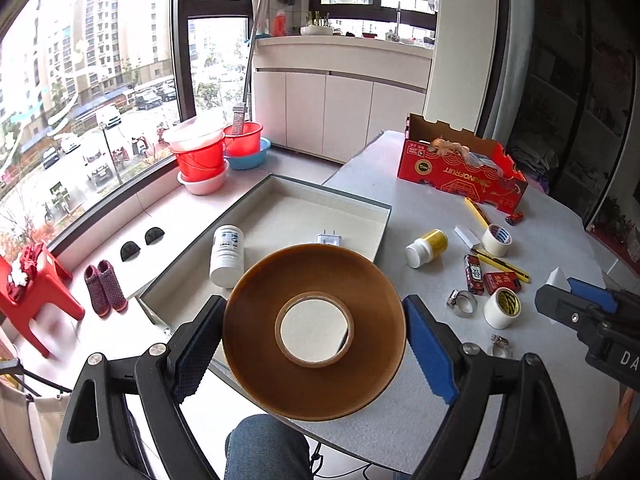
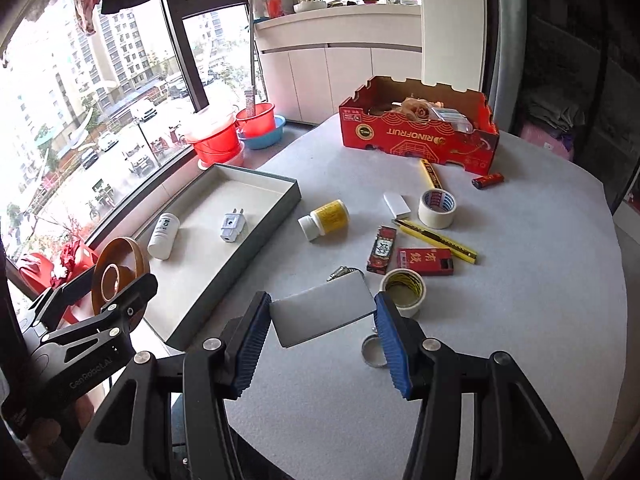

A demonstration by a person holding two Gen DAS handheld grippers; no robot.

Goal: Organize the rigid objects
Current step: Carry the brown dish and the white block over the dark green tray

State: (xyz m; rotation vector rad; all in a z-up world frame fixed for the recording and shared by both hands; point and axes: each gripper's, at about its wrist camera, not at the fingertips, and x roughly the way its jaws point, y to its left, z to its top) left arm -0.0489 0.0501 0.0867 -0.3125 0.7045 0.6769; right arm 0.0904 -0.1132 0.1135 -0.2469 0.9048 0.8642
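Pinching the brown tape roll (image 1: 314, 332) by its rim, the left gripper (image 1: 314, 344) hung over the tray (image 1: 384, 216) (bottle and plug already inside). The right gripper (image 2: 322, 334) clamped a white block (image 2: 322, 312) at a tilt; either could slip and drop onto the bench (image 2: 520, 300).

You've got open room in the tray (image 2: 276, 216) past the white bottle (image 2: 163, 236) and plug (image 2: 232, 226); the table's (image 2: 520, 320) right-hand stretch is bare, its middle cluttered with tape rolls (image 2: 437, 208).

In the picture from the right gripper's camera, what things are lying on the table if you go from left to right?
Grey rectangular tray → yellow pill bottle with a white cap → flat white block → roll of white tape with blue print → small red lighter.
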